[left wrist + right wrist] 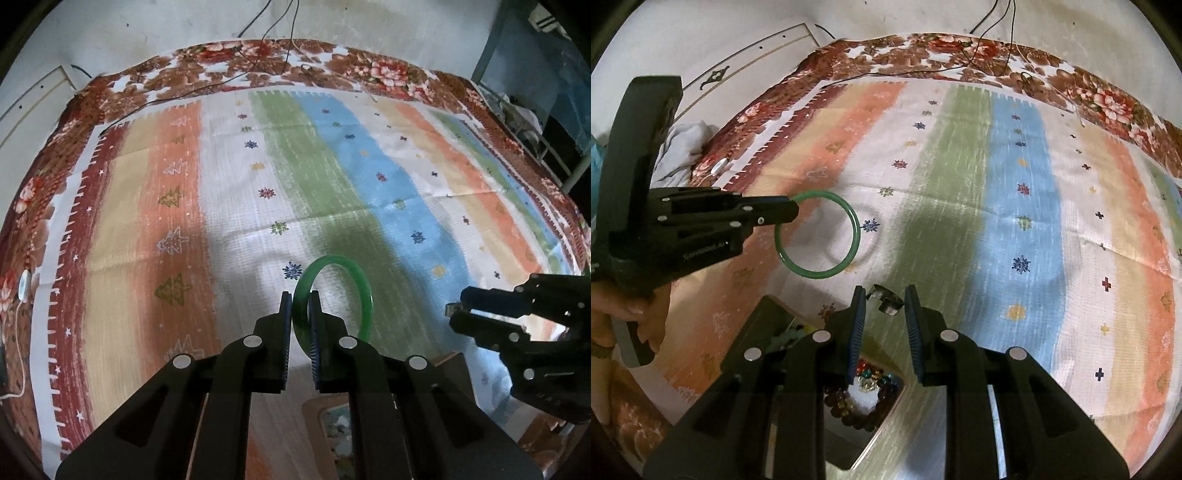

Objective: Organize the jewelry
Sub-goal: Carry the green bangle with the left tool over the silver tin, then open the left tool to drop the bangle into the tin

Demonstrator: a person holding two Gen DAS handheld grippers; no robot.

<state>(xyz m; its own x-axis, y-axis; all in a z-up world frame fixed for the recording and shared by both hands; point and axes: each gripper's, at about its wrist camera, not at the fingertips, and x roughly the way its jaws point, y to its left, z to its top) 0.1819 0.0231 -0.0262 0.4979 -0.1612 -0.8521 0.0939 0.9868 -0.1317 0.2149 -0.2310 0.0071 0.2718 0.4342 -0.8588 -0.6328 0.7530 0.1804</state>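
Your left hand-held gripper [300,295] is clamped on the rim of a green bangle [364,295], its pads pinching one side of the ring. From the right wrist view the same gripper [792,210] holds the bangle [854,225] out to the side with the ring hanging free above the striped cloth [1015,206], not resting on it; a faint shadow of the ring lies on the cloth below.

Your right hand-held gripper [884,299] stands open, jaws well apart, with a small shiny metal piece [888,297] between the fingertips; you cannot tell whether either pad touches it. In the left view that gripper [456,312] shows from the side, a small metallic bit at its tip.

Below the right gripper sits a wooden box [768,314], open on top. One compartment holds a brown bead bracelet [849,404] and some coloured beads [866,369]; the one beside it holds something greenish, too hidden to name. Black cables [229,79] trail across the far floral border [384,72].
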